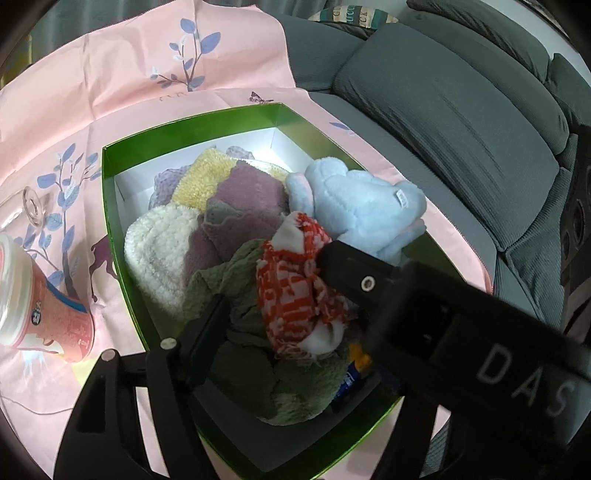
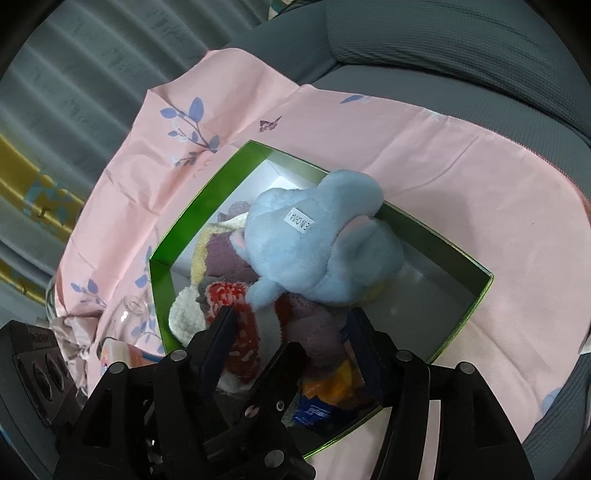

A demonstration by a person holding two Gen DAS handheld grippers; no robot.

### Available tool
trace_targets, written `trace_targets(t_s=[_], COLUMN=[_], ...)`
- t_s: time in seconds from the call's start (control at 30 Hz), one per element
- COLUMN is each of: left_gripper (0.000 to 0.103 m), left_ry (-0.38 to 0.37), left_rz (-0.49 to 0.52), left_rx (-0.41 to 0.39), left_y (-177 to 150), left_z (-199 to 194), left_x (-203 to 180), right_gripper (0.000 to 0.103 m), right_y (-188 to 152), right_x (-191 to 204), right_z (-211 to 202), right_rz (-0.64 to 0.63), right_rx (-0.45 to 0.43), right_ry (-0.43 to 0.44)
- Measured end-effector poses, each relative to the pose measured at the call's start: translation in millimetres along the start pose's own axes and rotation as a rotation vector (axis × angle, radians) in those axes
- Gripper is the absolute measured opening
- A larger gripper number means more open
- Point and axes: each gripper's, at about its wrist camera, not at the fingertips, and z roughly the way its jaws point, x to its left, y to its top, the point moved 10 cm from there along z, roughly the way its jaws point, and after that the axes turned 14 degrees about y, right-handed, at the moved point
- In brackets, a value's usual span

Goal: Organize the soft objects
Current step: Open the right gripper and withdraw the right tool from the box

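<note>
At the far left a pink cup point(image 1: 55, 321) lies on the pink cloth point(image 1: 110, 92). Right of it stands the green box point(image 1: 110, 192), full of soft things. The left gripper point(image 1: 266, 291) hangs over its near end, fingers released; the red-and-white knit piece point(image 1: 291, 280) lies between them, its long axis running near to far. The blue plush toy point(image 2: 314, 243) lies across the box's right rim, beyond the right gripper point(image 2: 295, 325), whose fingers are also released.

A grey sofa point(image 1: 461, 122) with thick cushions fills the right side. A patterned pillow point(image 1: 351, 16) lies at its back edge. Grey pleated curtains point(image 2: 92, 74) hang behind.
</note>
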Motion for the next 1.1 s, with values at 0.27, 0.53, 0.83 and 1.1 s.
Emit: trace_targets(t_s=[0.27,0.53,0.83,1.1], left_gripper=[0.087,0.102,0.102,0.102], left_ry=[0.031,0.165,0.165,0.198], left_rz=[0.000,0.009,-0.014,-0.061], left_rx=[-0.044,-0.188,-0.213,-0.298], left_y=[7,16,6,7], left_z=[-27,-80,-124,-170], left_x=[5,31,44,64], right_gripper=[0.063,0.084,0.089,0.098], right_y=[0,1,-3,-8], right_x=[21,45,76,103], right_z=[-20,-48,-70,-100], right_rz=[-0.020,-0.084,-0.185,-0.284], right_rx=[-0.022,-0.087,-0.122,-0.185], right_ry=[0.079,0.097,0.099,0.079])
